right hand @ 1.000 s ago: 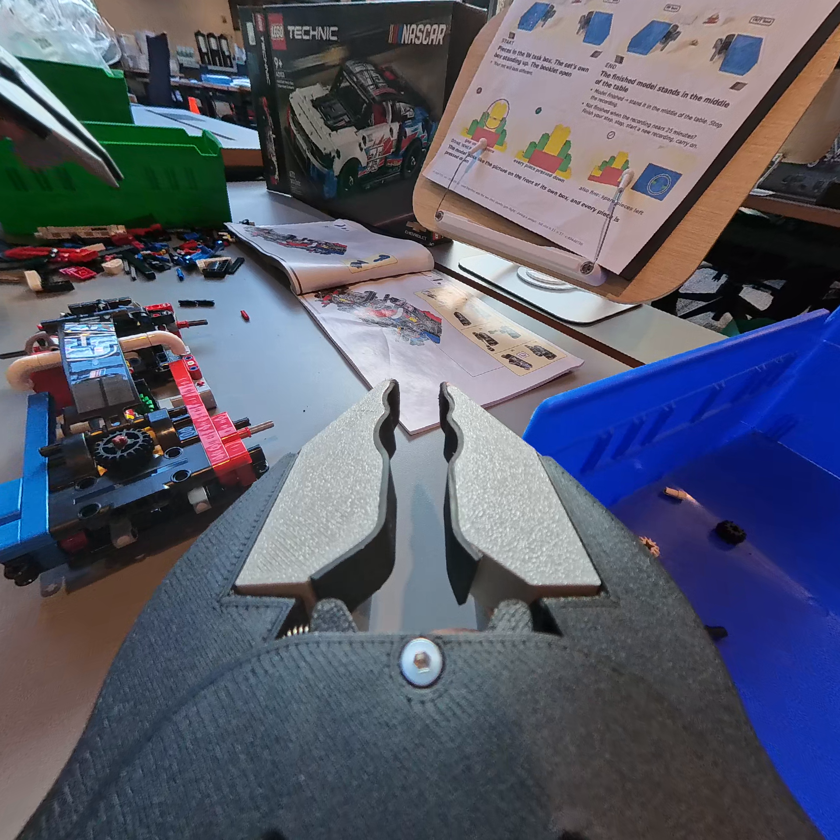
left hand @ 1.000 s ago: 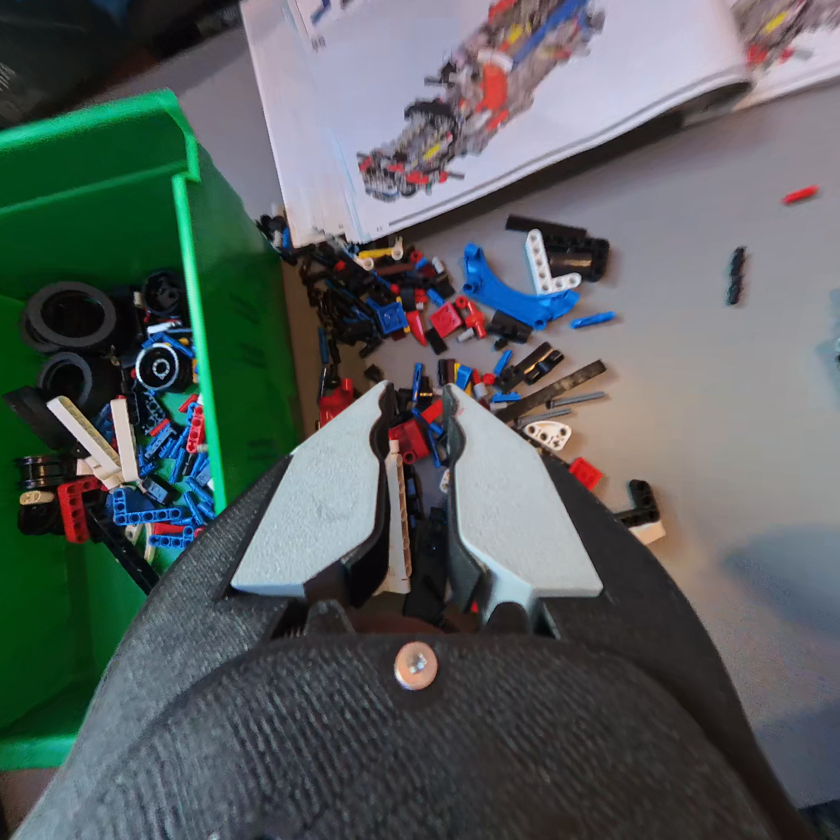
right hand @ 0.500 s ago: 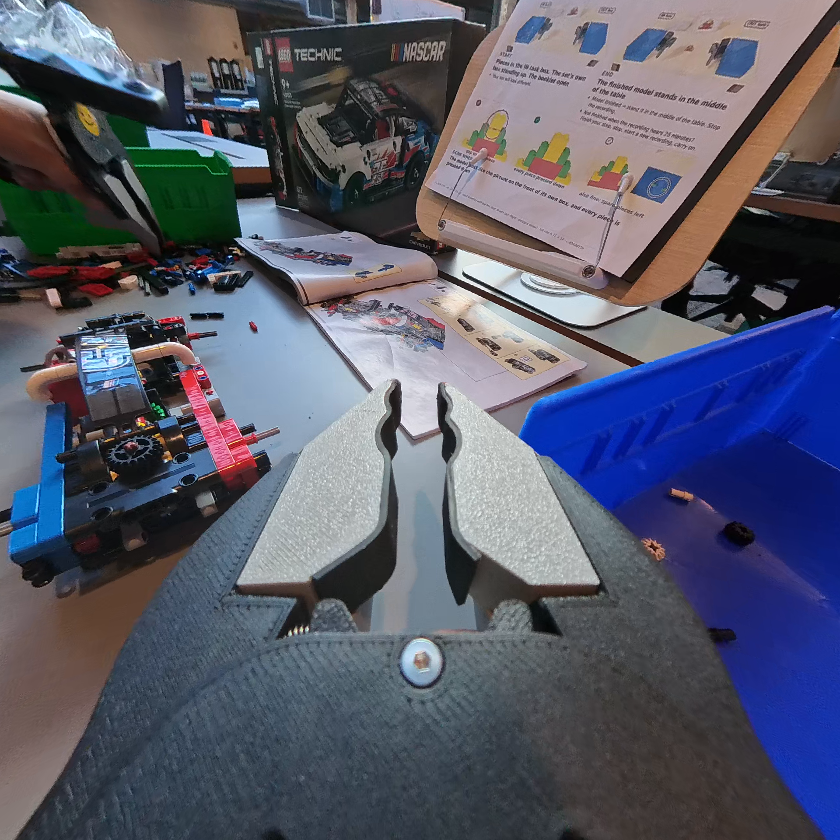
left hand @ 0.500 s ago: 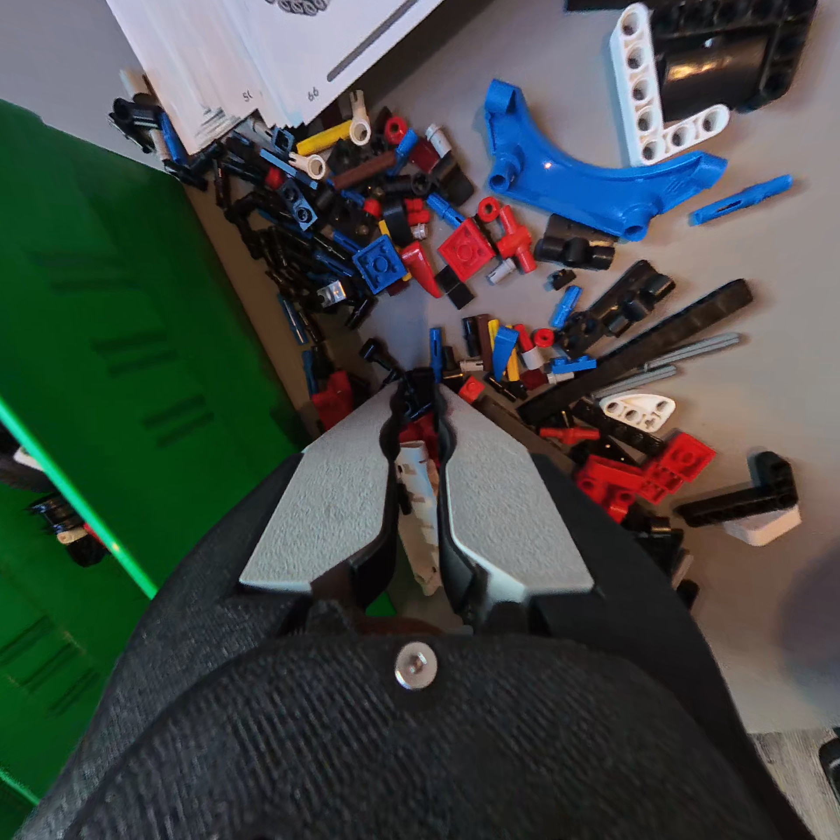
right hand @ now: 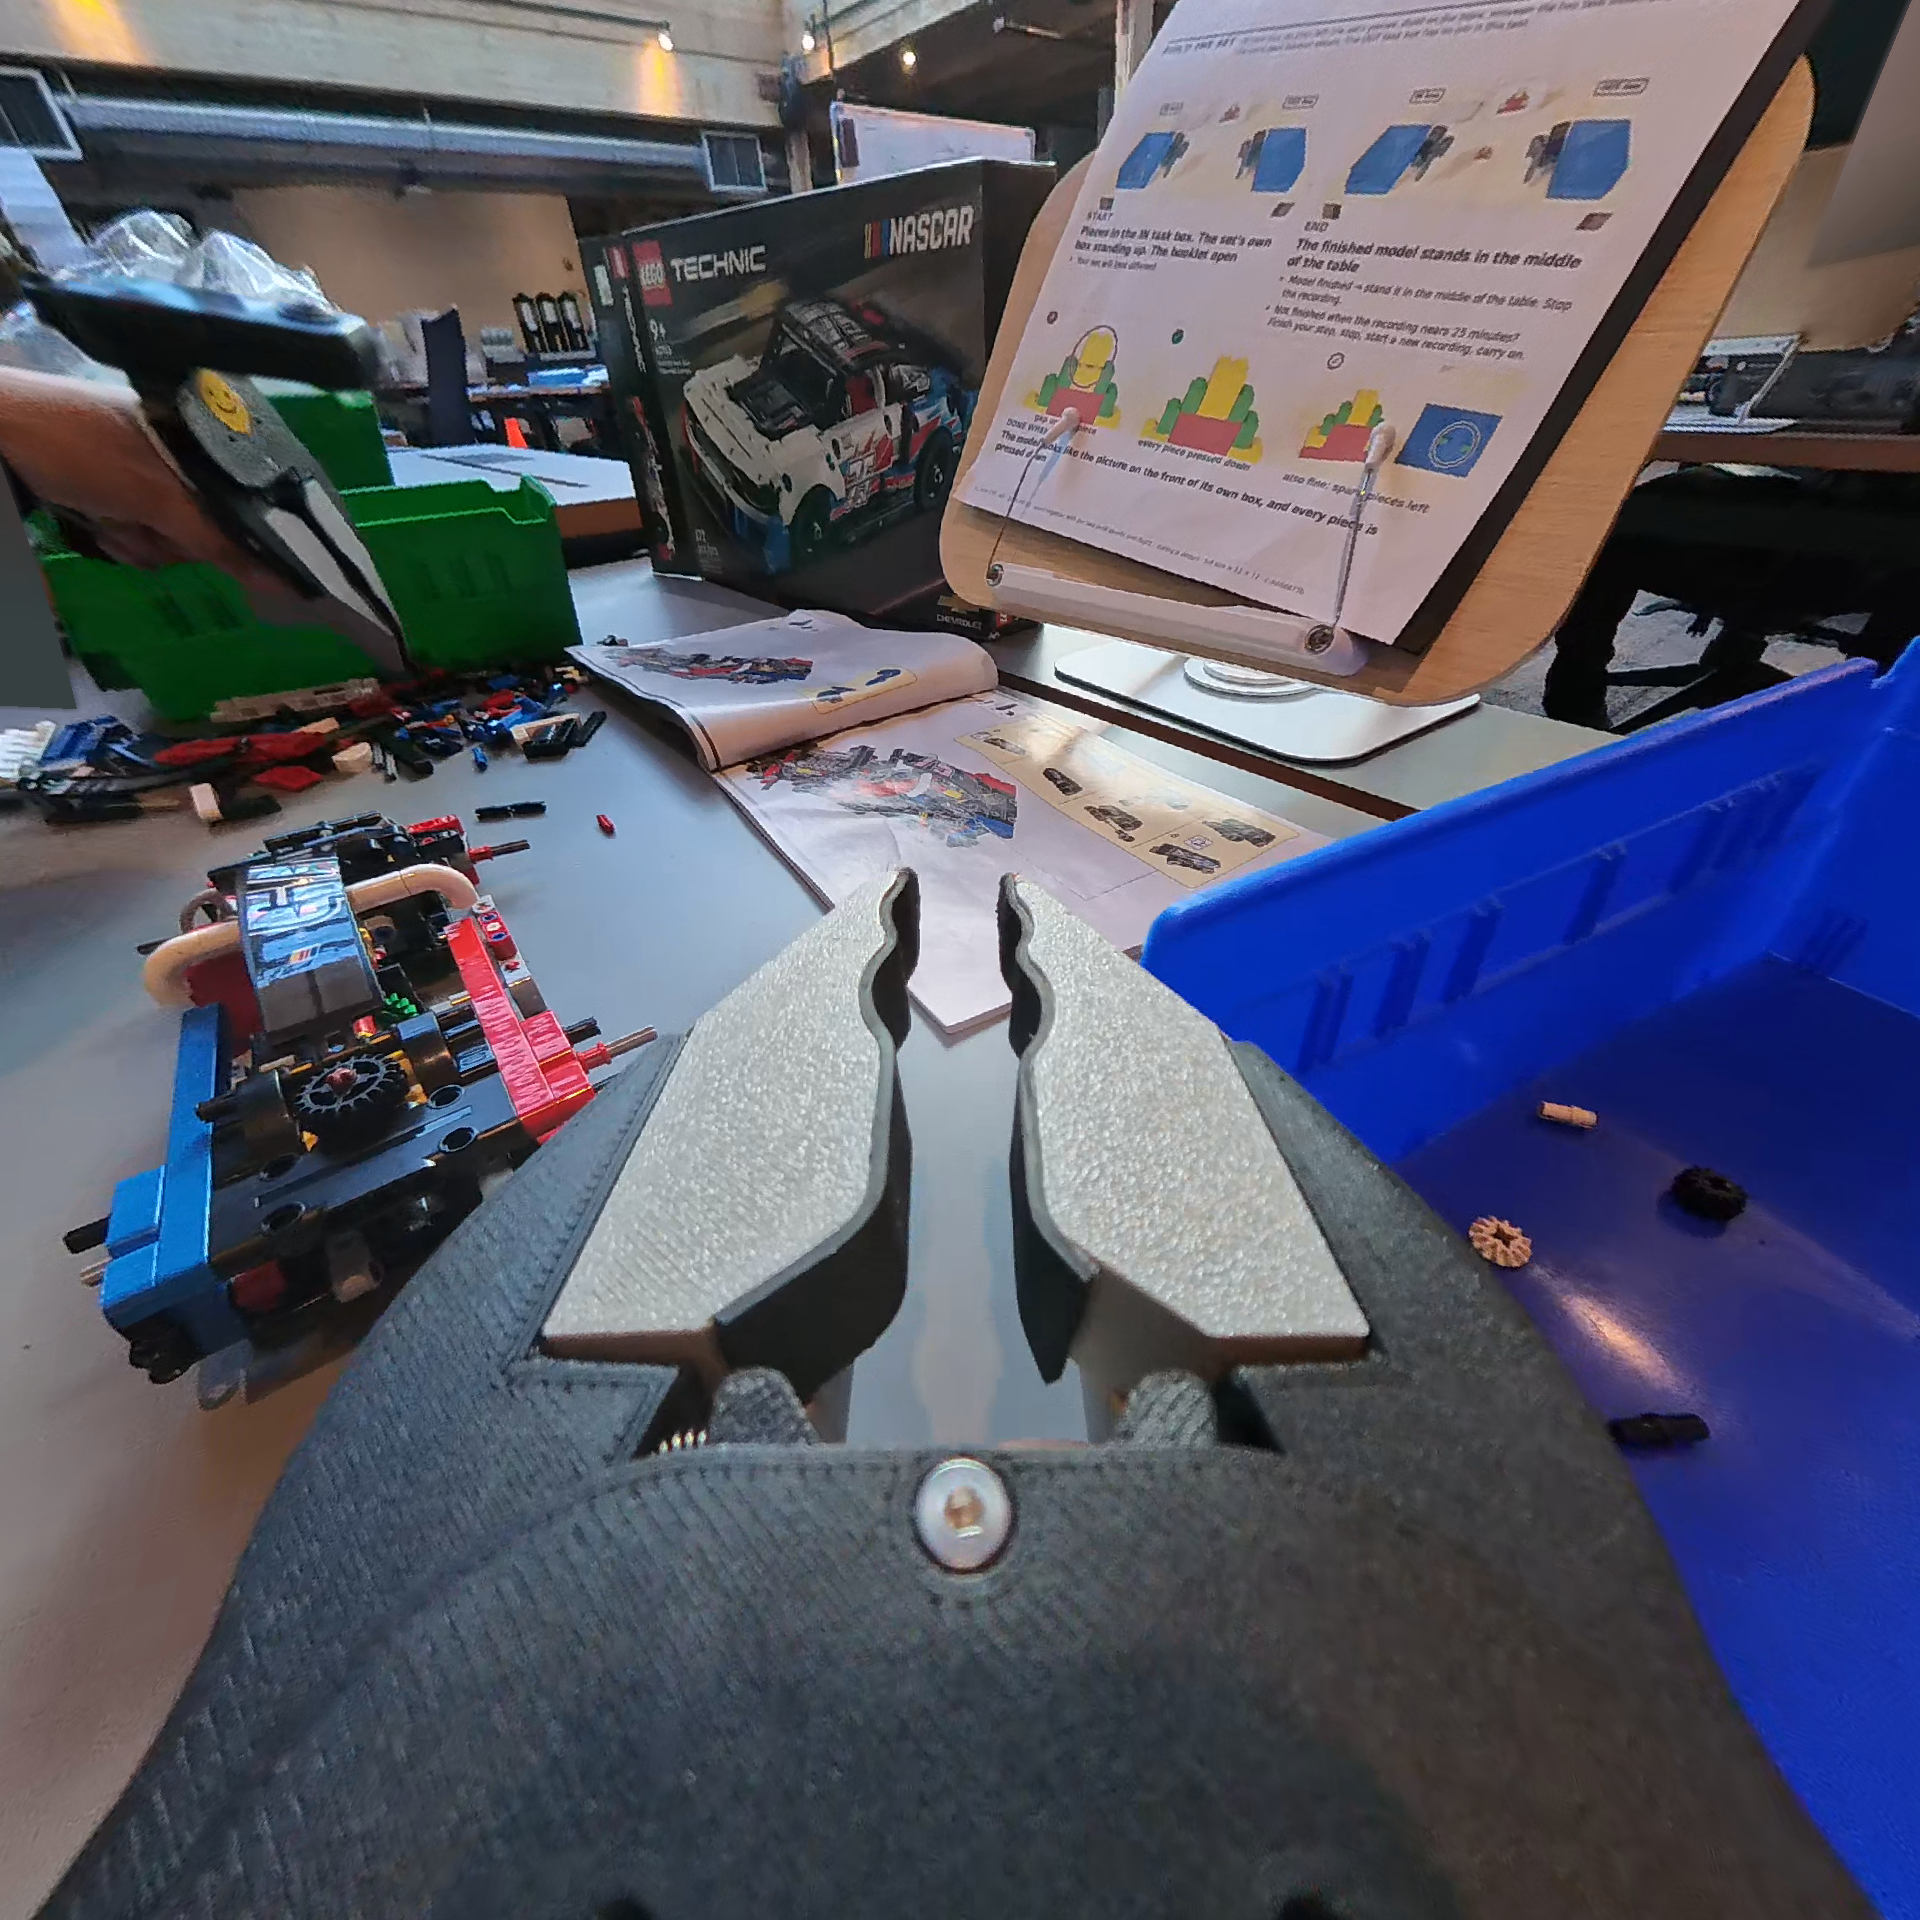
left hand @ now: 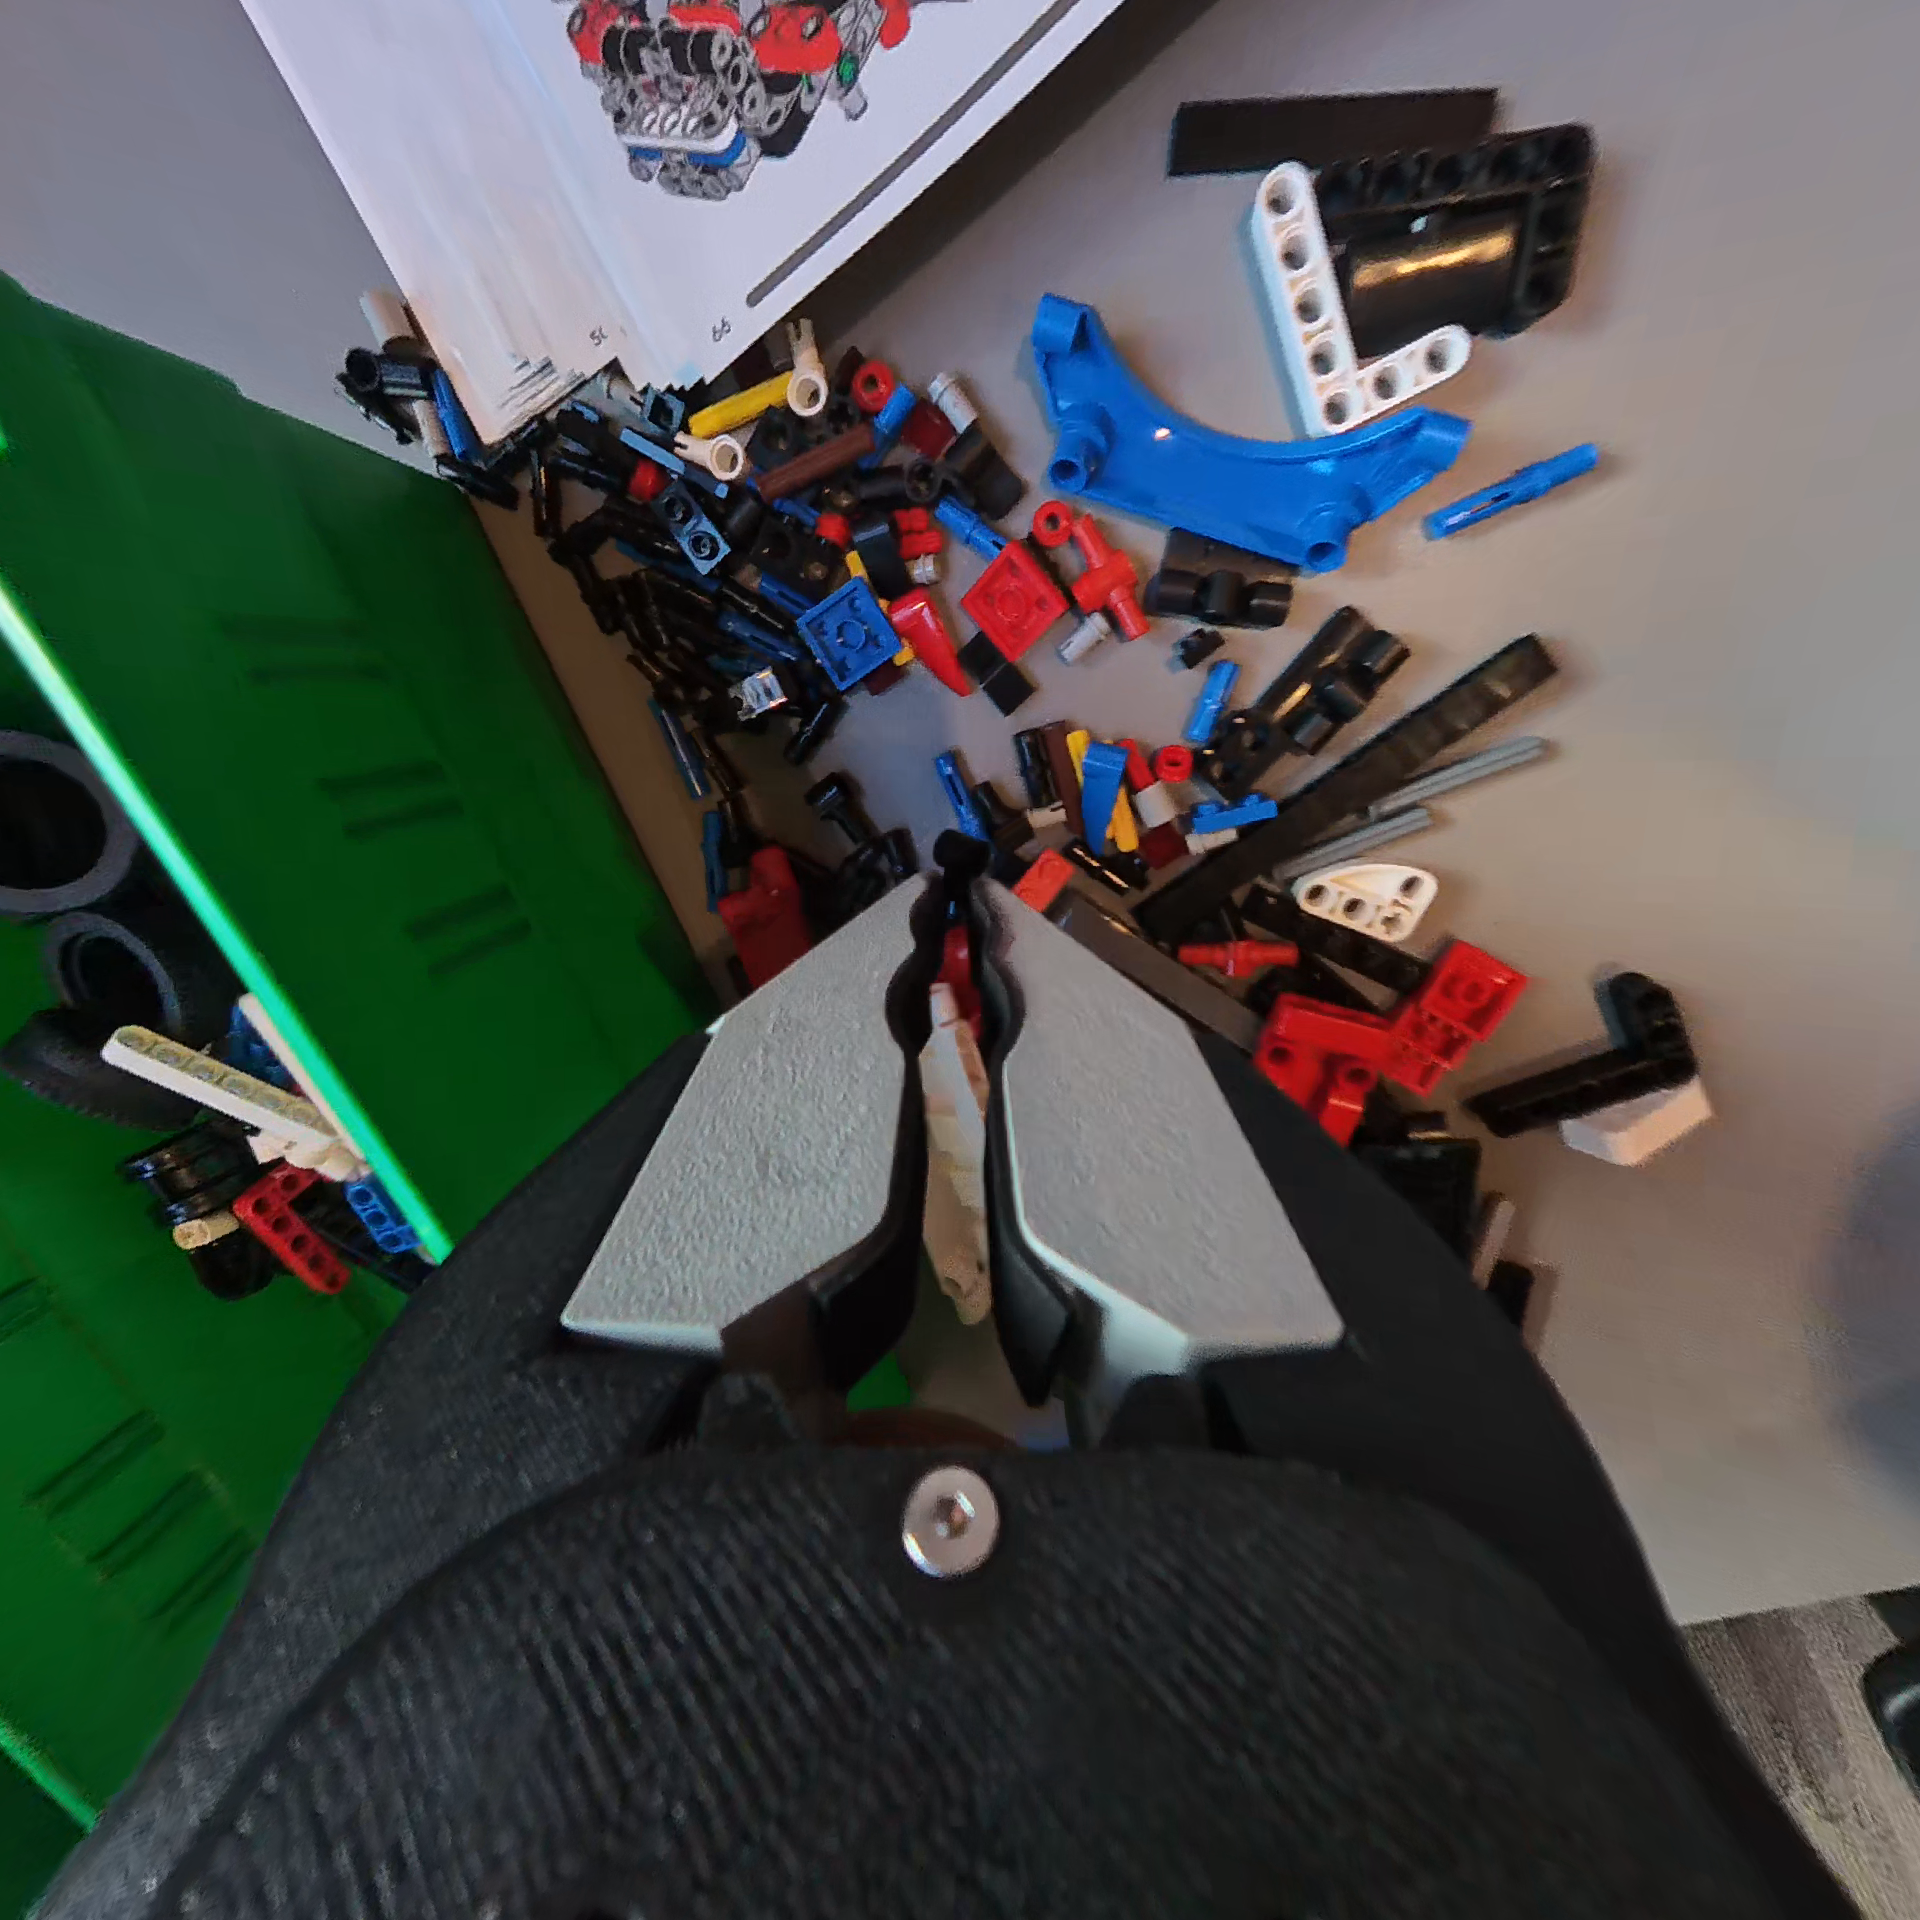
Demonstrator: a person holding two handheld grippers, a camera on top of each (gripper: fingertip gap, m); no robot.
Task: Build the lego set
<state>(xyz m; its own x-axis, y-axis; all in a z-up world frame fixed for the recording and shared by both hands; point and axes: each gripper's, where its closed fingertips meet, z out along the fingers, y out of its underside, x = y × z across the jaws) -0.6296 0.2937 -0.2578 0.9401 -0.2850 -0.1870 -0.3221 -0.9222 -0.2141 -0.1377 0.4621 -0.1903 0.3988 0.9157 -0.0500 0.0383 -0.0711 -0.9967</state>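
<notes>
Grey surface held a half-built car, many loose pieces unused; left claw pinched a small black piece, right claw hovered narrowly parted, empty.

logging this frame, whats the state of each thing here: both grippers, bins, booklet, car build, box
left gripper: nearly shut, tips down in the loose pieces, hold unclear
right gripper: open, empty
green bin: upright, holds tyres and beams
blue bin: nearly empty, a few small pieces
instruction booklet: lying open
car model: partly built, on the table
set box: standing upright
</notes>
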